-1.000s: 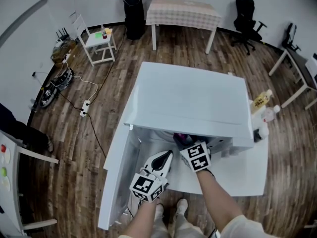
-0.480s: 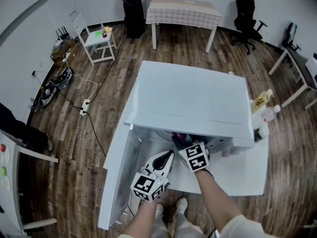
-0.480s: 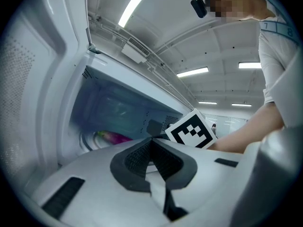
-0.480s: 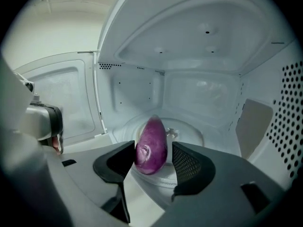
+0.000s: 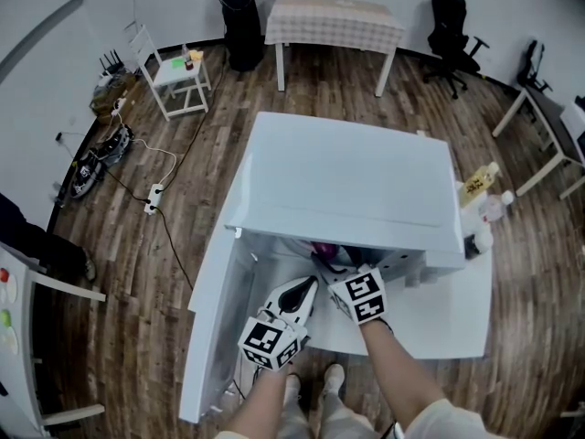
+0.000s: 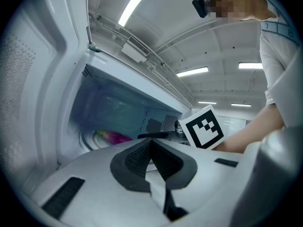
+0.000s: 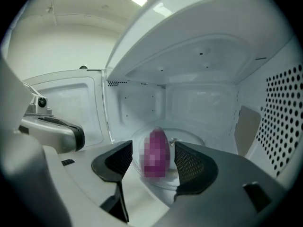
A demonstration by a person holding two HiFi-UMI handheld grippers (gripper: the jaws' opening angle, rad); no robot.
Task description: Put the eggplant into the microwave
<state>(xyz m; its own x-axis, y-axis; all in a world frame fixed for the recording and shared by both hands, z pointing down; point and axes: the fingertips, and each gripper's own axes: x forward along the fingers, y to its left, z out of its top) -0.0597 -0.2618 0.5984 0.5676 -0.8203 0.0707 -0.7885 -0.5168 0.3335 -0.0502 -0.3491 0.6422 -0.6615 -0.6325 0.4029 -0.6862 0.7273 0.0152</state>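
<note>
Eggplant: The purple eggplant (image 7: 156, 151) is inside the microwave. It sits on the round glass plate, with its tip pointing to the back wall. That is where the task wants it.

Glass plate: The glass plate (image 7: 191, 138) lies flat on the microwave floor, so the eggplant has a steady place to rest.

Right hand-held gripper: The right hand-held gripper (image 7: 154, 150) reaches into the microwave. Its jaws have just been opening and are now spread wide. The eggplant shows between them, but there is a gap on each side and the pads do not press on it. I think it is letting go so the eggplant can stay behind.

Microwave: The white microwave (image 5: 352, 186) is open at the front, so the gripper can reach in.

Door: The door (image 5: 215, 309) hangs open to the left, out of the way.

Left hand-held gripper: The left hand-held gripper (image 6: 151, 143) waits in front of the opening, just beside the right one. Its jaws are pressed together with nothing in them. It looks like it is only waiting.

Surface: The microwave stands on a white surface (image 5: 439, 327).

Task so far: The eggplant looks put in. The right gripper must pull back without bumping it.
</note>
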